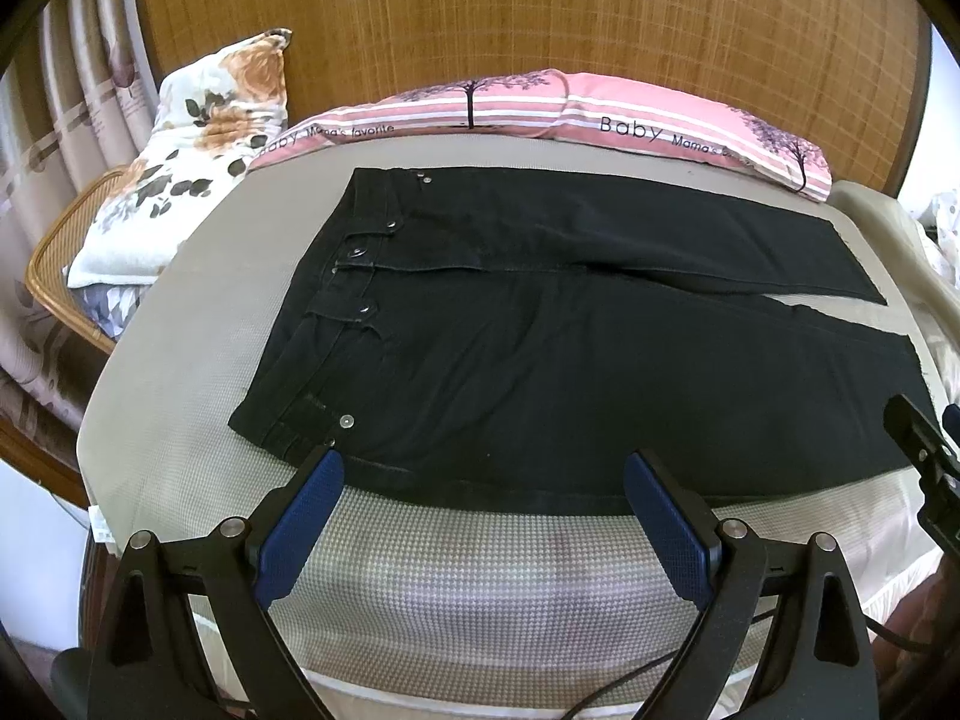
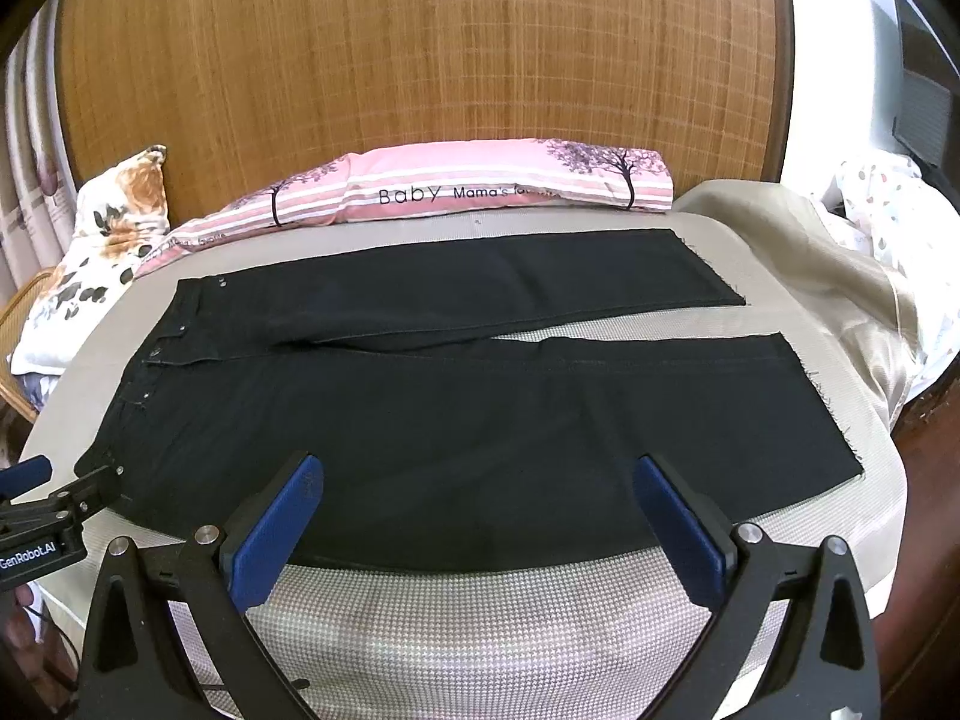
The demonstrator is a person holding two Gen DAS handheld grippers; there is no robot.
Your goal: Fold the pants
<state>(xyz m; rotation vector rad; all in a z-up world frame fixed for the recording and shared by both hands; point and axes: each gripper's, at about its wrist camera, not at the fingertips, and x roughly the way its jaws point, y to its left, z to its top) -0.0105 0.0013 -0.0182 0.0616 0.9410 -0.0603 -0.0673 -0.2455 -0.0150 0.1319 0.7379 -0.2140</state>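
A: Left claw (image 1: 483,480) first: we see it spread wide, nothing between the blue pads, hovering at the near edge of the pants (image 1: 540,324) close to the waistband corner. Right claw (image 2: 474,489): same, wide apart, empty, over the near leg further toward the hem.

B: Where do the pants sit?

A: Flat on the bed (image 1: 480,588), front up, waistband (image 1: 336,294) to the left, both legs running right, a thin wedge of mattress cover showing between them toward the hems. Nothing folded yet, we'd say.

B: Why are the claws there?

A: Our guess: both line up along the near long edge so each can pinch it, waist end and leg end, and carry the near leg over the far leg (image 2: 480,276). Wide jaws suit getting over the cloth.

B: Anything around?

A: Pink striped pillows (image 2: 480,186) along the far side, just beyond the far leg, against the woven headboard (image 2: 420,48). Floral pillow (image 1: 180,162) off to the left on a rattan chair (image 1: 54,276). Beige blanket (image 2: 810,252) bunched at the right, near the hems.

B: In the way?

A: Not really. The pillows crowd the far edge, but we judge that the fold lands short of them. Cables (image 1: 630,678) hang below the left claw, clear of the cloth.
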